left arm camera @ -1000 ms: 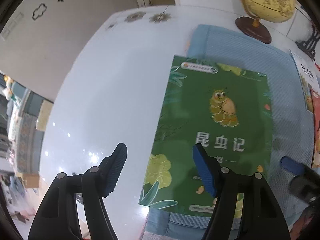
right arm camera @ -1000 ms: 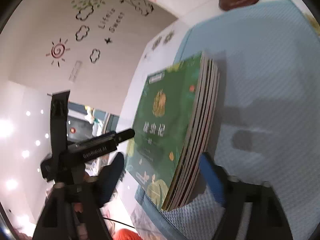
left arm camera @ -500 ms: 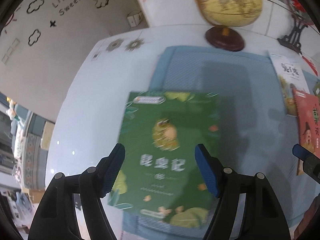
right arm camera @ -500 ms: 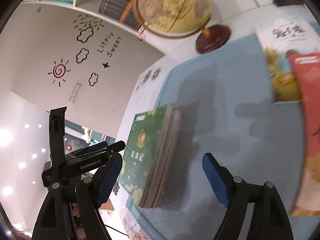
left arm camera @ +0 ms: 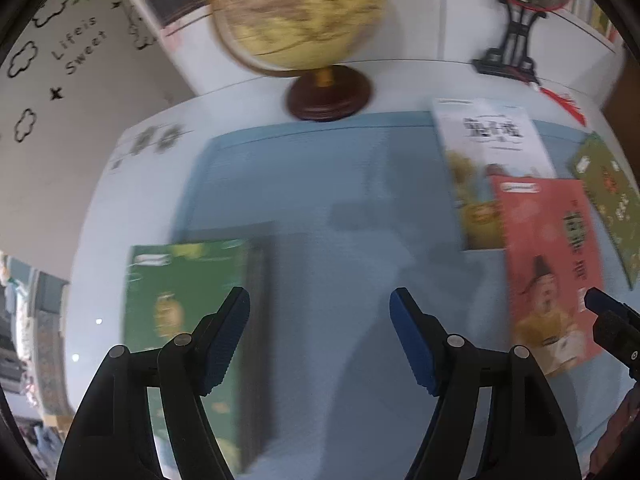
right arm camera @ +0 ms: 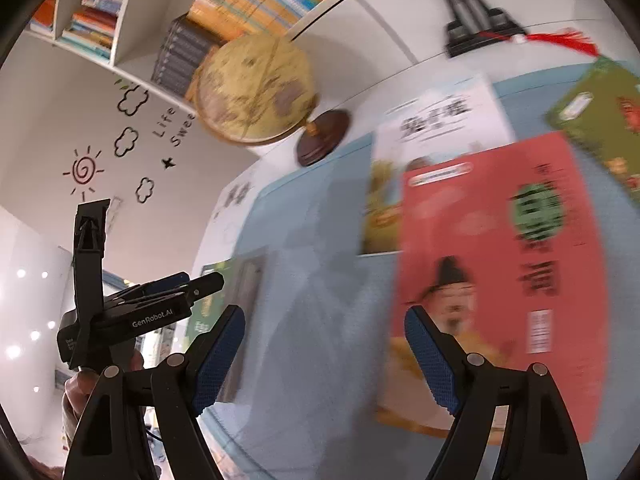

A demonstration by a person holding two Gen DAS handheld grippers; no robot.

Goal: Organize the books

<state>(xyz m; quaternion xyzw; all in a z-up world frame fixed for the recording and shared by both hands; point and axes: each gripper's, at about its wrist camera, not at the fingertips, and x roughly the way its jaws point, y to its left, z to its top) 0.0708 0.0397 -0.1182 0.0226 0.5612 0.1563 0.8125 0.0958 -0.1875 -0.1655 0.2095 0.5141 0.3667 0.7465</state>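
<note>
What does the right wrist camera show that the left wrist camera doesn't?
Only the right wrist view shows the left gripper's body from outside, the hand holding it, and a sun drawing on the wall. Only the left wrist view shows the green book stack's full cover. Both share the globe, the red book, the white book and the blue mat.

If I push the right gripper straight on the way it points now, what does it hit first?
Probably the blue mat, close beside the red book. The right gripper is open and empty. Motion blur leaves depth unclear, so it could clip that book's left edge.
</note>
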